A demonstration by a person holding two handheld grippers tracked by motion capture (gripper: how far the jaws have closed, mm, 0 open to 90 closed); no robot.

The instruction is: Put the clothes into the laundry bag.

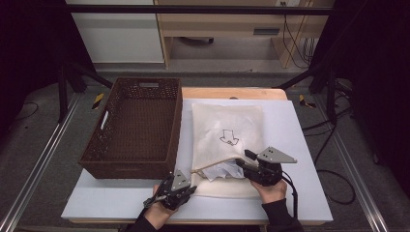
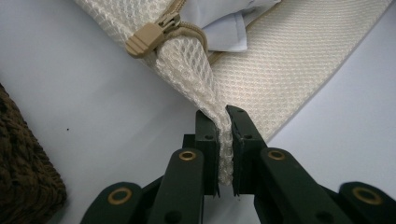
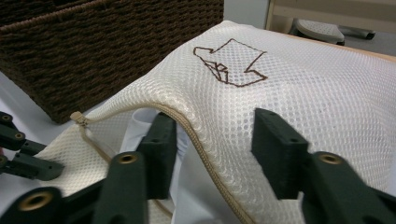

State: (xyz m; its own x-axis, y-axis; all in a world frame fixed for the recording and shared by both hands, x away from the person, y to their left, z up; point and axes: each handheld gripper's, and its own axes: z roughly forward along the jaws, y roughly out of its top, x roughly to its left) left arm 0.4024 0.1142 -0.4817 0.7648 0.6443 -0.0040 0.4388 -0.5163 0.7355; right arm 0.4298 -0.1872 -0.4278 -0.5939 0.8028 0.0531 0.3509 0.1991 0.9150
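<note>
mesh laundry bag: cream, lying flat on the white table just right of the wicker basket; a brown arrow-shaped emblem sits on its upper face.
bag opening: at the near end, unzipped; the tan zipper edge is lifted into an arch, and pale blue-white cloth shows inside.
zipper pull: tan, at the near left corner of the bag, beside the bunched mesh.
left gripper: at the bag's near left corner; fingers pressed together on a fold of the mesh (seen clamped in the left gripper view).
right gripper: at the mouth of the bag; fingers spread, one under the raised zipper edge inside the opening, the other over the top layer of mesh, so the edge lies between them without being pinched.
wicker basket: dark brown, interior bare, its near right corner close to the left gripper.
hands: one behind each gripper, sleeves dark.
</note>
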